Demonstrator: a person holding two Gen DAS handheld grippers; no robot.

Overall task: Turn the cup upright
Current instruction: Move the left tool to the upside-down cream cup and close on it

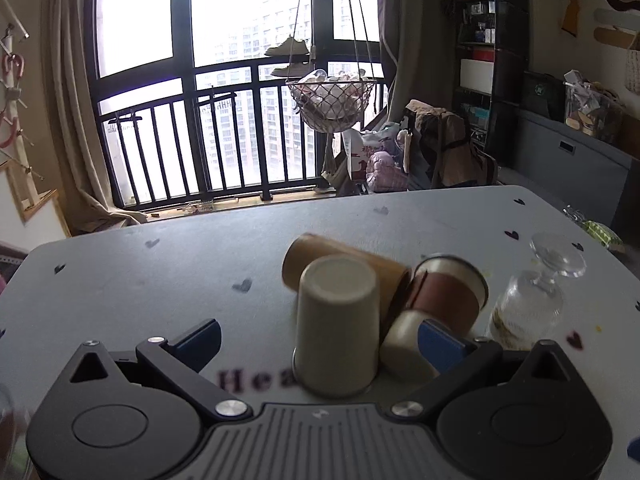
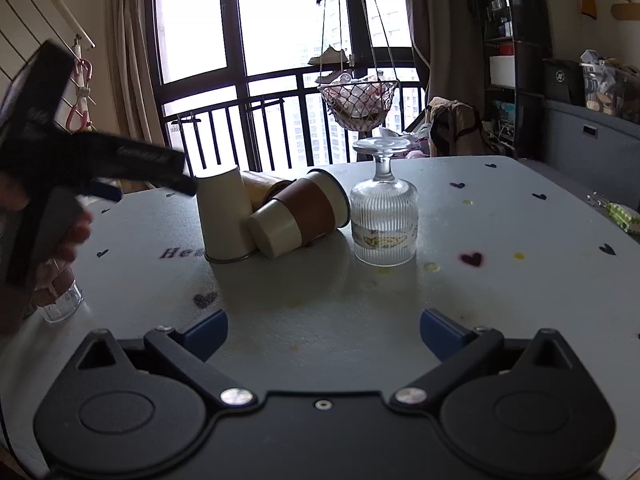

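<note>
A white paper cup (image 1: 338, 326) stands upside down on the grey table (image 1: 160, 272); it also shows in the right wrist view (image 2: 226, 216). My left gripper (image 1: 320, 344) is open, its jaws either side of this cup without touching it. A brown-sleeved cup (image 1: 434, 304) lies on its side beside it, also seen from the right wrist (image 2: 298, 214). A tan cup (image 1: 320, 256) lies behind, in the right wrist view too (image 2: 260, 186). My right gripper (image 2: 324, 334) is open and empty, well short of the cups.
A ribbed stemmed glass (image 2: 384, 220) stands upside down right of the cups, also in the left wrist view (image 1: 532, 304). A small clear glass (image 2: 60, 304) stands at the table's left edge. The left gripper's body (image 2: 80, 152) shows at far left.
</note>
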